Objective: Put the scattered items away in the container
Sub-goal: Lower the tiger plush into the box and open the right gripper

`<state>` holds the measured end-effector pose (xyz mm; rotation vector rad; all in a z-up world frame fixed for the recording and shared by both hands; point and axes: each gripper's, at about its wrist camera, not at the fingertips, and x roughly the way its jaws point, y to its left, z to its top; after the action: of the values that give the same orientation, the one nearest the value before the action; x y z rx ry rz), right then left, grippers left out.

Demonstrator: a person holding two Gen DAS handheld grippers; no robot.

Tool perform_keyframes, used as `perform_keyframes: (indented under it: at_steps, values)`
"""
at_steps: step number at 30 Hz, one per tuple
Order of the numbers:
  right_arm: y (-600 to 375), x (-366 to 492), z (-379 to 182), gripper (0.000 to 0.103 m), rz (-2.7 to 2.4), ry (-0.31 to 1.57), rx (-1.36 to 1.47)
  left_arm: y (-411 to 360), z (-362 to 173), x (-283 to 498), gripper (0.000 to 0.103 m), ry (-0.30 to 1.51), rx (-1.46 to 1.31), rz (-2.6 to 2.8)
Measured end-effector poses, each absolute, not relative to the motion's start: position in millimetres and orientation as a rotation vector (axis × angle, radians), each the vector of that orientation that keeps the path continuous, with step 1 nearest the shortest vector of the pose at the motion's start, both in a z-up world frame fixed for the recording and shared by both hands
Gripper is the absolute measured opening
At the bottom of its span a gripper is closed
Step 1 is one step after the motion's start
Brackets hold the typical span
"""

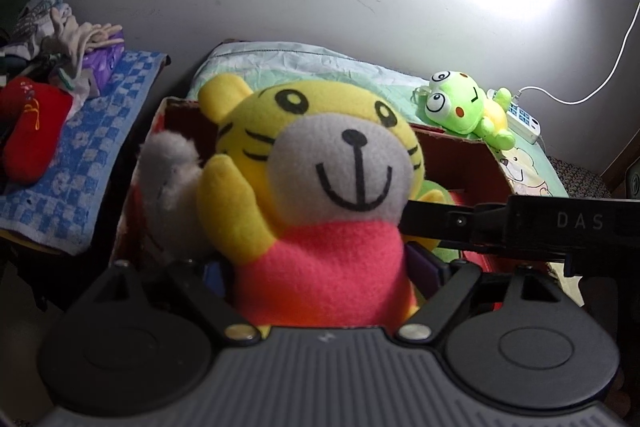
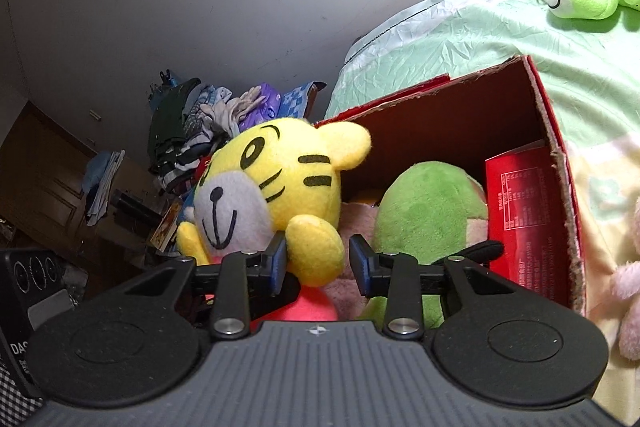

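The bed (image 2: pixel 460 39), under its pale green sheet, fills the background, and on it sits the red cardboard box (image 2: pixel 556 147), top open, with a green plush (image 2: pixel 428 211) and something pink already lying inside. At the box's near-left corner is the yellow tiger plush (image 1: pixel 320 155), upright in its pink shirt, grinning straight into the left camera. The left gripper (image 1: pixel 326 279) has it by the body, fingers spread wide with one on each side of the pink torso, squeezing it. The right gripper (image 2: pixel 320 263) comes in from the side, fingers drawn fairly close around the tiger's yellow paw (image 2: pixel 316 251); the left pad touches it, but there's a sliver of gap at the right pad, so no firm pinch. Up on the sheet, well apart from the box, lies a green frog plush (image 1: pixel 468 107), beside a white power strip (image 1: pixel 524 123).
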<state>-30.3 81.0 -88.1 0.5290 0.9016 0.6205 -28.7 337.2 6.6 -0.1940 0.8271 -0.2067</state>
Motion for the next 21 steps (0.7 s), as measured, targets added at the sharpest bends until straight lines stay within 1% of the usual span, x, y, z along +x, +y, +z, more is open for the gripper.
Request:
perform_keyframes:
  at_steps: [4, 6, 10, 21]
  values:
    - [87.6, -26.2, -94.9, 0.038, 0.592, 0.913, 0.498, 330.8, 3.4, -29.5, 0.085, 0.815, -0.143, -0.193]
    - [88.6, -25.3, -98.8, 0.037, 0.582, 0.923, 0.508, 325.9, 1.3, -29.6, 0.088, 0.811, -0.112, -0.188]
    - [88.6, -28.9, -97.6, 0.036, 0.577, 0.905, 0.491, 322.5, 0.5, -29.4, 0.088, 0.807, -0.095, -0.18]
    - [76.8, -35.9, -101.9, 0.036, 0.556, 0.915, 0.58, 310.4, -2.6, -34.1, 0.088, 0.795, -0.04, -0.167]
